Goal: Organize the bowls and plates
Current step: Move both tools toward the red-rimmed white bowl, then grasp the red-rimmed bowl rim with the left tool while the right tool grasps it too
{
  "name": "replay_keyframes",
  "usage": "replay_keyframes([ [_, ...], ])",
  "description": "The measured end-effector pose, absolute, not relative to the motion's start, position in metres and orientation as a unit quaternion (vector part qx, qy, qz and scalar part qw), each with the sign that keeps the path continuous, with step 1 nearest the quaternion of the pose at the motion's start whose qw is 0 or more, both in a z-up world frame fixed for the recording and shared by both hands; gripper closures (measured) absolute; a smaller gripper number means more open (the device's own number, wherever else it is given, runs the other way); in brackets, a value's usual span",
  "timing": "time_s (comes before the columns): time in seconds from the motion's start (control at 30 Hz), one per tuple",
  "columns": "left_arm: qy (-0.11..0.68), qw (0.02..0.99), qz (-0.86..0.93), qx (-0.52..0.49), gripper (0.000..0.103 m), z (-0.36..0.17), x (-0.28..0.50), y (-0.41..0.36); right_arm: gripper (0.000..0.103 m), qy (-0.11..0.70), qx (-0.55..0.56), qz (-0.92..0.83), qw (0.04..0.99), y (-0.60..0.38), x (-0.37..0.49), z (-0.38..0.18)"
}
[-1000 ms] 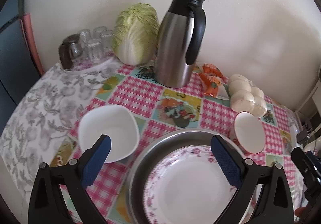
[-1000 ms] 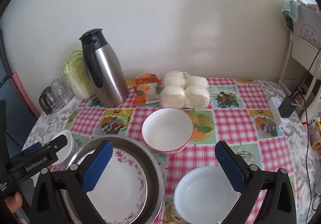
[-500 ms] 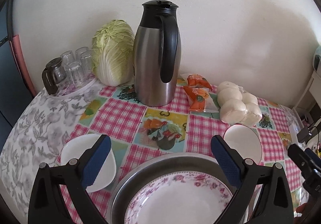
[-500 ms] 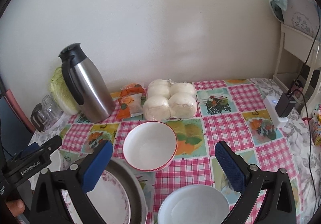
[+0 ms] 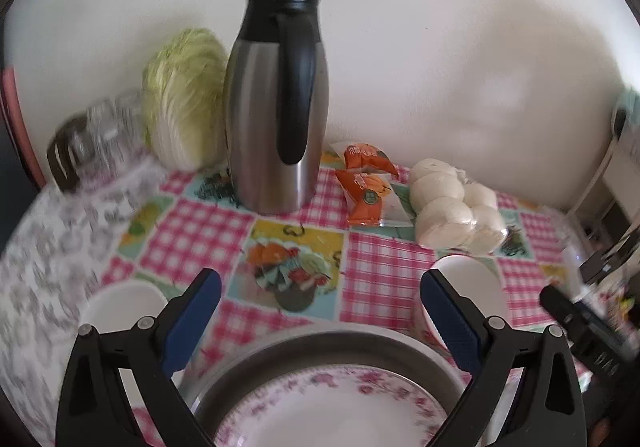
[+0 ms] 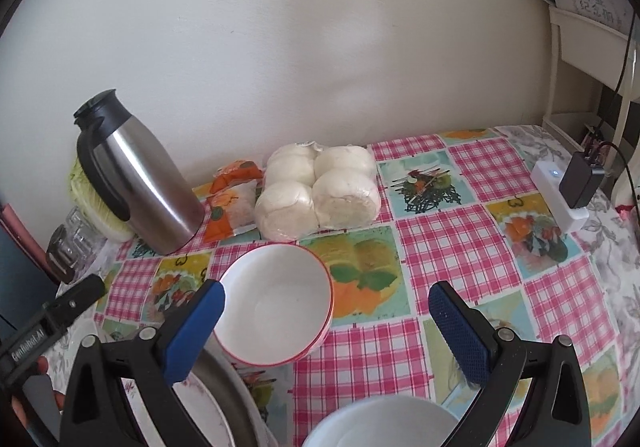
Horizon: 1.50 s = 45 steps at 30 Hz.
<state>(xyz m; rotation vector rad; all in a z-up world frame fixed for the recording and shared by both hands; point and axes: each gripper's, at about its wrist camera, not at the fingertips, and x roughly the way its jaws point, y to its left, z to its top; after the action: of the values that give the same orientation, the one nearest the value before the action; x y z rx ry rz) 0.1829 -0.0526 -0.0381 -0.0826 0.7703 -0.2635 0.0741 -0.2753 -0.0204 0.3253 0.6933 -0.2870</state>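
Note:
A floral-rimmed plate (image 5: pixel 328 411) lies in a metal basin (image 5: pixel 320 347) at the near edge, below my open, empty left gripper (image 5: pixel 320 311). A white bowl (image 5: pixel 120 307) sits left of the basin, behind the left finger. A red-rimmed white bowl (image 6: pixel 276 299) stands right of the basin; it also shows in the left wrist view (image 5: pixel 468 283). Another white bowl (image 6: pixel 384 423) lies at the bottom of the right wrist view, below my open, empty right gripper (image 6: pixel 324 311). The basin edge (image 6: pixel 224 391) shows at lower left there.
On the checked tablecloth (image 6: pixel 460 247) stand a steel thermos jug (image 5: pixel 276 99), a cabbage (image 5: pixel 184 95), glasses (image 5: pixel 96 135), orange snack packets (image 5: pixel 364 183) and bagged buns (image 6: pixel 320 187). A white power adapter (image 6: pixel 560 195) lies at the right. A wall is behind.
Both grippers have drawn back and tilted up: the table items sit lower in view and the basin and bowls slid toward the bottom edges. Both stay open and empty.

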Motion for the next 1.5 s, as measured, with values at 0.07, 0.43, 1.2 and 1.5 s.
replay_keyframes([
  [0.07,0.365,0.922,-0.131,-0.021,0.003,-0.04,0.183,-0.06,0.0,0.338,0.161,-0.14,0.917,-0.279,0.077,-0.023],
  [0.43,0.433,0.882,-0.184,-0.004,0.003,-0.054,0.207,-0.1,0.0,0.345,0.177,-0.117,0.914,-0.292,0.096,-0.031],
  [1.2,0.514,0.835,-0.166,0.105,0.023,-0.087,0.254,-0.166,0.032,0.434,0.206,-0.12,0.869,-0.306,0.117,-0.072],
  [1.5,0.564,0.797,-0.192,0.099,0.067,-0.113,0.256,-0.18,0.069,0.47,0.218,-0.104,0.849,-0.297,0.13,-0.09],
])
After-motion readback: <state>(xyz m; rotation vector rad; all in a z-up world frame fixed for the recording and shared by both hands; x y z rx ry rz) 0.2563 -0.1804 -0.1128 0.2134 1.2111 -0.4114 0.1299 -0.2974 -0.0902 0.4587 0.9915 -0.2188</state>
